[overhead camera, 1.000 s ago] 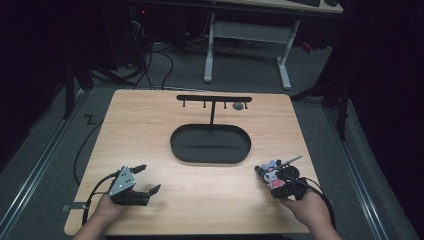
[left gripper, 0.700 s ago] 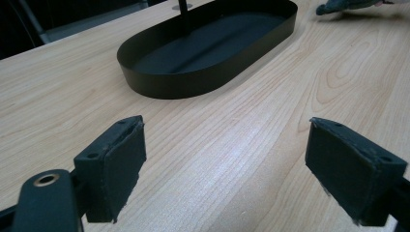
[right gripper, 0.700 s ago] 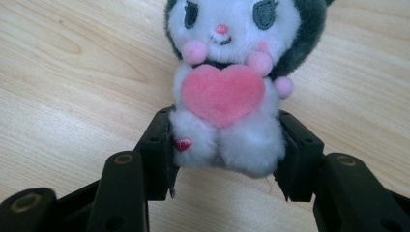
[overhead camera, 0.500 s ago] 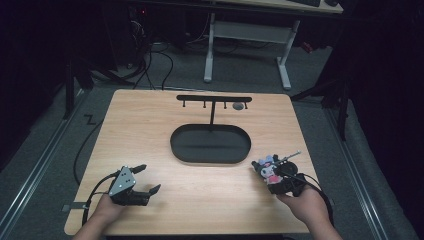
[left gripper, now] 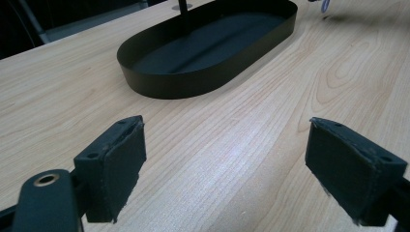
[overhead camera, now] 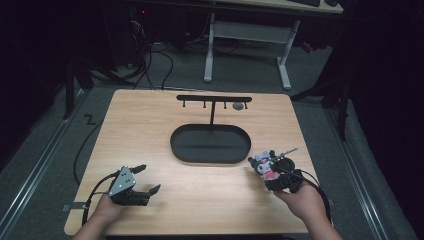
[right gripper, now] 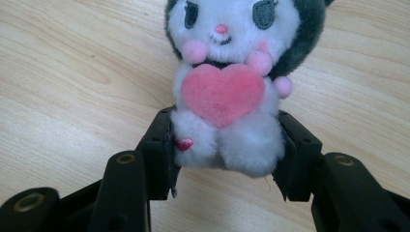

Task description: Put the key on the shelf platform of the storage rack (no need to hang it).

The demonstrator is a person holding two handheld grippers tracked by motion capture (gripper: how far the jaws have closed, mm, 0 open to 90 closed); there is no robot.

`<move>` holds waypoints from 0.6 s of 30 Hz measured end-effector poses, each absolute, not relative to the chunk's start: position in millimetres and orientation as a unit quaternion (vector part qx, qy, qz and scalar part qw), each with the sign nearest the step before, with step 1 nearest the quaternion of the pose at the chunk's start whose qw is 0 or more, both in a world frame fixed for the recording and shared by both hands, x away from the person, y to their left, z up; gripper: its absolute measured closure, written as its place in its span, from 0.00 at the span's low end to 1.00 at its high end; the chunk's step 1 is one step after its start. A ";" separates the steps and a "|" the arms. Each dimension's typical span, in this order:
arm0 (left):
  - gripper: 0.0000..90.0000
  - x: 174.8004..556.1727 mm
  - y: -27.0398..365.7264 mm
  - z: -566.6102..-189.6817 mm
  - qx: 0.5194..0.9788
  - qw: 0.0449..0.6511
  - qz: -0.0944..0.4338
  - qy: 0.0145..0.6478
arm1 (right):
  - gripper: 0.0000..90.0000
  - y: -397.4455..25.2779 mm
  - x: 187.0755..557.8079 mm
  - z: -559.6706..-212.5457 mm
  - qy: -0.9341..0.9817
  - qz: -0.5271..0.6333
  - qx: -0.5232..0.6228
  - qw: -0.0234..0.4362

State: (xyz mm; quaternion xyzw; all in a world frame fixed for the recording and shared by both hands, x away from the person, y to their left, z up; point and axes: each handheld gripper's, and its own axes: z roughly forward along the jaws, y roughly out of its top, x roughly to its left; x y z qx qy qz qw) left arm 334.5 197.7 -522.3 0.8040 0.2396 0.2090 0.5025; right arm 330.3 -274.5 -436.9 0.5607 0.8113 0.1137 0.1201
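**A:** Plush toy (right gripper: 227, 92) status?

**Me:** Clamped in my right gripper (overhead camera: 272, 172). Jaws pinch its lower body from both sides. It's white and grey with a pink heart on the chest, face toward the gripper camera. In the high view it sits near the table's (overhead camera: 150, 130) right edge, toward the front corner, just off the right end of the tray (overhead camera: 210, 143). A thin metal piece sticks out past the toy toward the right edge; can't tell what it is.

**A:** Hand pose?

**Me:** Right hand (overhead camera: 301, 202) comes in from the front edge, gripper angled up and left toward the tray. Can't tell if the toy touches the wood. Left hand (overhead camera: 107, 210) is at the front-left corner, left gripper (overhead camera: 147, 179) pointing right along the front edge, low over the table. Jaws spread wide, nothing between them but bare wood.

**A:** Tray contents?

**Me:** Black oval tray, mid-table, nothing in it that I can see. A post rises from its far side to a black crossbar (overhead camera: 214, 98) with small pegs underneath. Something small and grey (overhead camera: 238, 106) under the bar's right end; too small to identify.
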 end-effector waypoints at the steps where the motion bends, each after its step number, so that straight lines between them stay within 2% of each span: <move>1: 0.17 334.6 197.7 -522.3 0.804 0.503 0.209 0.240 | 0.55 -273.6 330.6 -436.5 0.812 0.114 0.559 0.121; 18: 0.17 334.5 197.8 -522.2 0.804 0.502 0.209 0.240 | 0.55 -253.9 344.8 -420.3 0.815 0.142 0.545 0.134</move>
